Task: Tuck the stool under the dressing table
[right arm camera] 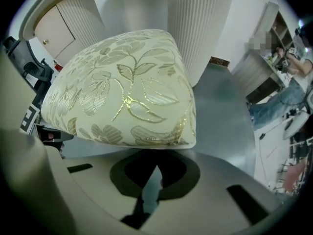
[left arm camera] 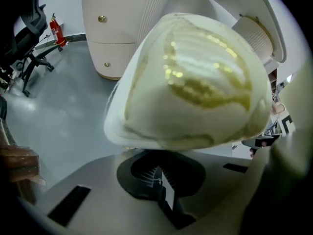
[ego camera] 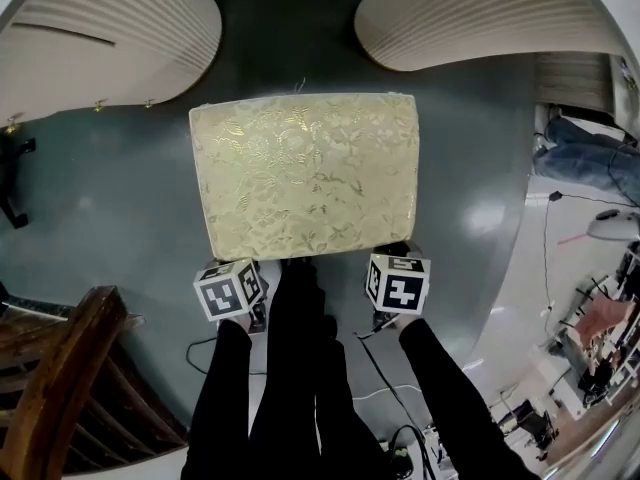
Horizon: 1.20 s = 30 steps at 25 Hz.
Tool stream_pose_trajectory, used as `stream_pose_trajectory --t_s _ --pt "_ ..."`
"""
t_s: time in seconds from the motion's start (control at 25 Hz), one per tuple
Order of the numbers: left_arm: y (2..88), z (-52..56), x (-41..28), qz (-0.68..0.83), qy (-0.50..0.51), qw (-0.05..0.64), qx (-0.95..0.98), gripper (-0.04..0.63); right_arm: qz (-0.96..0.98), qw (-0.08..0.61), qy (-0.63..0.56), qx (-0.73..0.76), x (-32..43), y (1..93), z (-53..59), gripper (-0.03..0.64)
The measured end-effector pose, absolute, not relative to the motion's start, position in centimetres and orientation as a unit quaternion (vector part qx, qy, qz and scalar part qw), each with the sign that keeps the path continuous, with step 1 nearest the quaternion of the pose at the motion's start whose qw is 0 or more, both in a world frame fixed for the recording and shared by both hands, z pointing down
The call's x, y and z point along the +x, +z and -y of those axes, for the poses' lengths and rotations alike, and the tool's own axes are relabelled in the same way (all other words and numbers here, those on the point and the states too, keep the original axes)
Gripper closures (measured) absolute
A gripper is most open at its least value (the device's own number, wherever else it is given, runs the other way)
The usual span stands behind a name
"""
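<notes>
At my feet, the soft-topped stool (ego camera: 305, 173) looks light enough to slide, so I'd push its firmer near edge with left tongs (left arm camera: 157, 170) and right tongs (right arm camera: 151, 173), both clenched empty.

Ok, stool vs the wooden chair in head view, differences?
The stool is padded, pale gold floral fabric; the wooden chair is bare dark-brown wood. The stool shows whole, mid-frame; the chair is cropped at lower left. Both stand on the grey floor.
</notes>
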<state>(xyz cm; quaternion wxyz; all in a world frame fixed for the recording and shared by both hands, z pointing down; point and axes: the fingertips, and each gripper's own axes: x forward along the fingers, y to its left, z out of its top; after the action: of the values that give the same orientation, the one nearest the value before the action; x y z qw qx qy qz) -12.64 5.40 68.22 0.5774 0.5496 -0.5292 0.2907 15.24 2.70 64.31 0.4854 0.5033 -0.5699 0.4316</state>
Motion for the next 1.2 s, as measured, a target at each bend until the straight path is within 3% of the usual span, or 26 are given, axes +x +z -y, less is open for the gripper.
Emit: stream_pose_trajectory --t_s 0.68,1.2 --pt "68.1 -3.8 -11.5 0.530 0.256 0.576 0.567 0.588 0.577 0.451 0.430 0.527 14.8 64.4 -2.6 0.612" --pt "67.4 3.3 -11.8 0.518 0.262 0.558 0.594 0.588 0.586 0.441 0.416 0.537 13.7 64.0 4.1 0.612"
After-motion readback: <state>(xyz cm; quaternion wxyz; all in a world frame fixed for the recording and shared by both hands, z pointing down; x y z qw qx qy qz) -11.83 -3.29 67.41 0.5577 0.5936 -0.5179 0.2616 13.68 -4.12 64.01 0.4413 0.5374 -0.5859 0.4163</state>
